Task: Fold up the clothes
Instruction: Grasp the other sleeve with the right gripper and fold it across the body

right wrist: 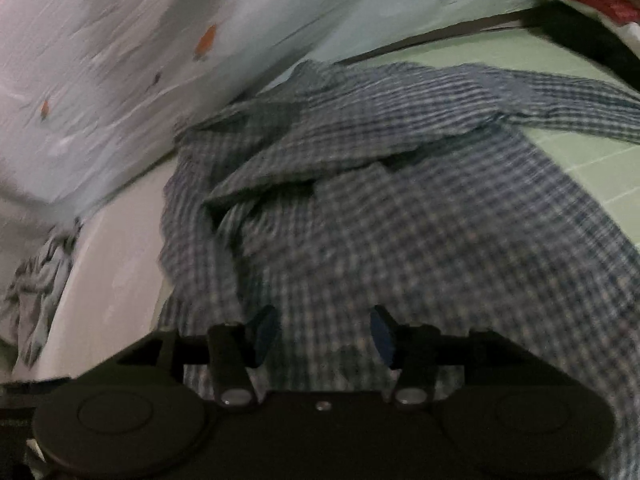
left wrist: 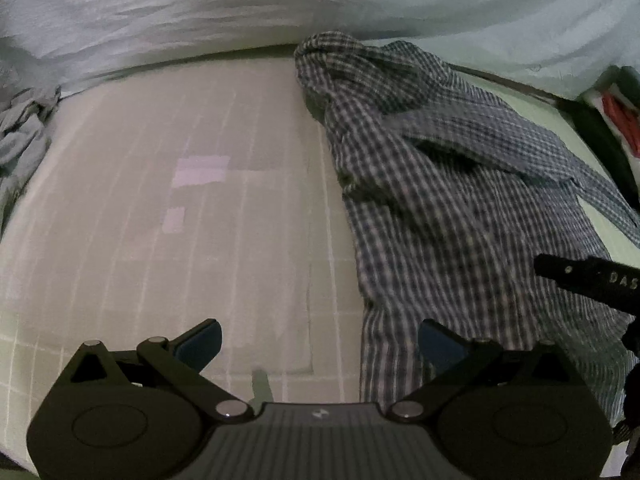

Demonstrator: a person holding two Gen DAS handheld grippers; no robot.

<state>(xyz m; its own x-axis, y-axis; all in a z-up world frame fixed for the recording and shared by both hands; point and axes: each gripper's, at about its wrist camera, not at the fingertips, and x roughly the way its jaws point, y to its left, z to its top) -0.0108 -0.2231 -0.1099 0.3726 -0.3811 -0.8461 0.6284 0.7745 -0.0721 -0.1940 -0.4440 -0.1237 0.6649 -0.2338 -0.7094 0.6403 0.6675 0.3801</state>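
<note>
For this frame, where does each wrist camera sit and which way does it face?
Left wrist: on the left gripper, angled down at the pale bed sheet; open jaws and the right gripper's finger show.
Right wrist: on the right gripper, angled down over the checked shirt; jaws apart, gripping nothing.
Shared: the shirt, the carrot-print bedding, a crumpled grey garment.
</note>
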